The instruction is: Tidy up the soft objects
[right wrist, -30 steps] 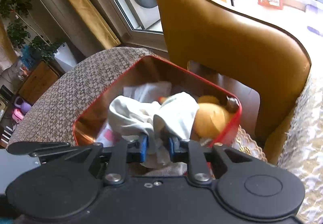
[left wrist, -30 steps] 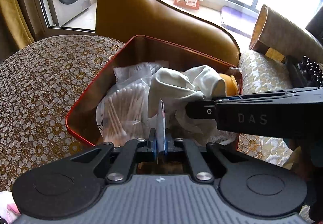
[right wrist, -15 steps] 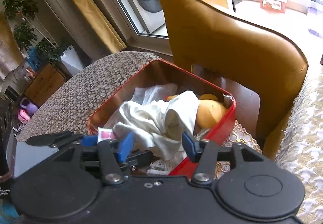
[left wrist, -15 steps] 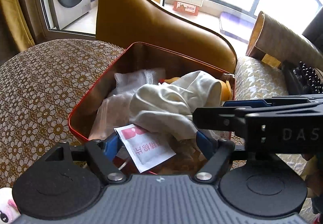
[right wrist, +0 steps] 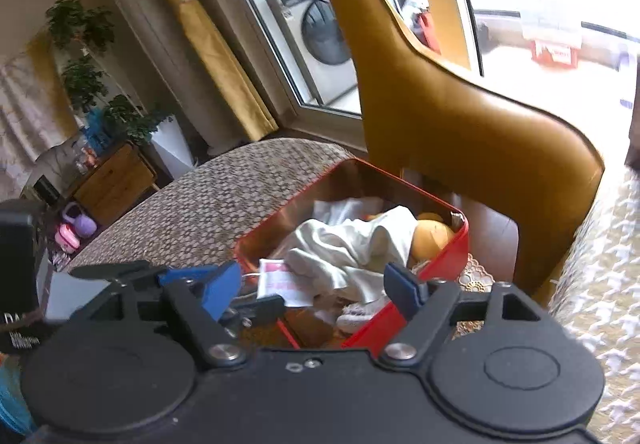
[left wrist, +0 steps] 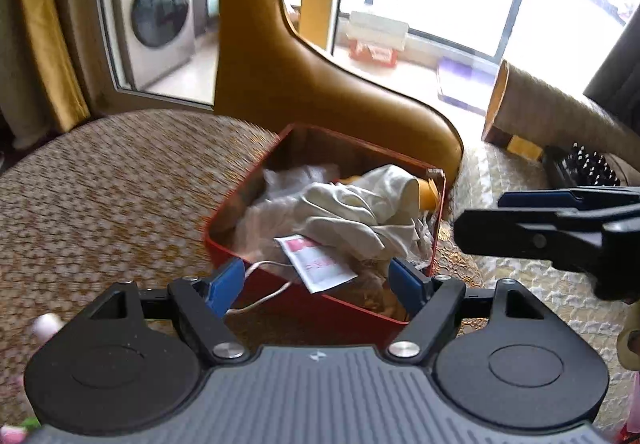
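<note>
Red rectangular metal tin (left wrist: 224,244) sits on the patterned woven cushion (left wrist: 112,183), ahead of and below both tools. Inside it: crumpled cream cloth (left wrist: 352,203), on top of the other contents, and a white-and-pink paper packet (left wrist: 316,264) overhanging the near rim.

Left gripper (left wrist: 316,284): jaws wide, nothing between them. Right gripper (right wrist: 316,284): jaws have just been opening, now wide, empty; cloth lies clear of the pads.

Tin's long axis runs away from the cameras toward the mustard leather chair back (left wrist: 288,83). Packet points toward the left gripper, which appears nearer; judged next candidate for tucking in.
</note>
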Demonstrator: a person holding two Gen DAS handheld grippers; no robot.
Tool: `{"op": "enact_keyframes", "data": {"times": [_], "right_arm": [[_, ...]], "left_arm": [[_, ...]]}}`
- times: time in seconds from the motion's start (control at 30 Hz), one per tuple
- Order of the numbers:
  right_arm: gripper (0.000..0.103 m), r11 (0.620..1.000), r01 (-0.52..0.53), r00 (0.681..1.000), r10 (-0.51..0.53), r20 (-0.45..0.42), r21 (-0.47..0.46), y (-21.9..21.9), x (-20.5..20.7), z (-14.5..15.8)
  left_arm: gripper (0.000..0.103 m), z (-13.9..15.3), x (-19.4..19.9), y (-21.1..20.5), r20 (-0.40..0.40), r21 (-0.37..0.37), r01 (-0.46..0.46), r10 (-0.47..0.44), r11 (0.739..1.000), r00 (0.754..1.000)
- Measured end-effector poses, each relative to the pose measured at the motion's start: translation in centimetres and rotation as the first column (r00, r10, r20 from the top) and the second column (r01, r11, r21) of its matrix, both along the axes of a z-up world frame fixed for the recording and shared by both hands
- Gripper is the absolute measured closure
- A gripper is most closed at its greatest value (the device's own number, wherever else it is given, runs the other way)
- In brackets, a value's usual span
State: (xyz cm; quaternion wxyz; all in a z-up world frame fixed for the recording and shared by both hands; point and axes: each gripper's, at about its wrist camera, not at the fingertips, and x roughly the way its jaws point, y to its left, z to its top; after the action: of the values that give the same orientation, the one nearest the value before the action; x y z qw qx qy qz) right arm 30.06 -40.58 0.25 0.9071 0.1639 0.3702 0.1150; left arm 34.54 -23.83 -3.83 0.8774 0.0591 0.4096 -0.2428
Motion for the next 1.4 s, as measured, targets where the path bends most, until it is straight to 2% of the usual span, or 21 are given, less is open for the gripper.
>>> {"op": "enact_keyframes", "data": {"times": [0.27, 0.37, 0.43, 0.57, 0.67, 0.73, 1.03, 1.27, 1.4], "right_arm": [[0.016, 0.995, -0.039, 0.992, 0.05, 0.119, -0.093, 2.3, -4.5, 2.6], [0.012, 0.987, -0.037, 0.982, 0.065, 0.178, -0.154, 3.4, -6.7, 3.5], [0.009, 0.985, -0.035, 0.974, 0.071, 0.214, -0.168, 4.0, -8.2, 4.0], [0.006, 0.979, -0.022, 0.959, 0.079, 0.274, -0.203, 5.0, -10.7, 4.7], [0.003, 0.98, 0.006, 0.947, 0.059, 0.317, -0.201, 5.7, -12.5, 5.1], [0.001, 0.979, 0.027, 0.94, 0.045, 0.339, -0.204, 6.0, -13.4, 5.2], [0.0, 0.978, 0.116, 0.933, -0.046, 0.357, -0.176, 6.1, -16.0, 4.2], [0.0, 0.976, 0.12, 0.926, -0.043, 0.375, -0.183, 6.8, -17.6, 4.6], [0.0, 0.975, 0.119, 0.922, -0.038, 0.385, -0.187, 7.1, -18.7, 4.8]], "left_arm": [[0.024, 3.4, -4.0, 3.5, 0.08, -0.045, -0.042, 0.045, 0.998, 0.996], [0.023, 4.3, -5.8, 4.8, 0.09, -0.072, -0.054, 0.061, 0.996, 0.994], [0.019, 4.9, -7.1, 5.8, 0.103, -0.091, -0.056, 0.066, 0.994, 0.992], [0.019, 5.9, -9.7, 7.4, 0.14, -0.109, -0.063, 0.078, 0.992, 0.987], [0.013, 6.4, -11.3, 8.5, 0.146, -0.121, -0.073, 0.09, 0.99, 0.985], [0.001, 6.6, -12.4, 9.0, 0.152, -0.137, -0.077, 0.098, 0.988, 0.984], [0.0, 7.5, -17.6, 10.7, 0.21, -0.197, -0.062, 0.104, 0.979, 0.972], [0.0, 8.1, -20.6, 10.7, 0.264, -0.197, -0.046, 0.099, 0.979, 0.959], [0.0, 8.1, -21.4, 11.1, 0.261, -0.218, -0.043, 0.101, 0.975, 0.96]]}}
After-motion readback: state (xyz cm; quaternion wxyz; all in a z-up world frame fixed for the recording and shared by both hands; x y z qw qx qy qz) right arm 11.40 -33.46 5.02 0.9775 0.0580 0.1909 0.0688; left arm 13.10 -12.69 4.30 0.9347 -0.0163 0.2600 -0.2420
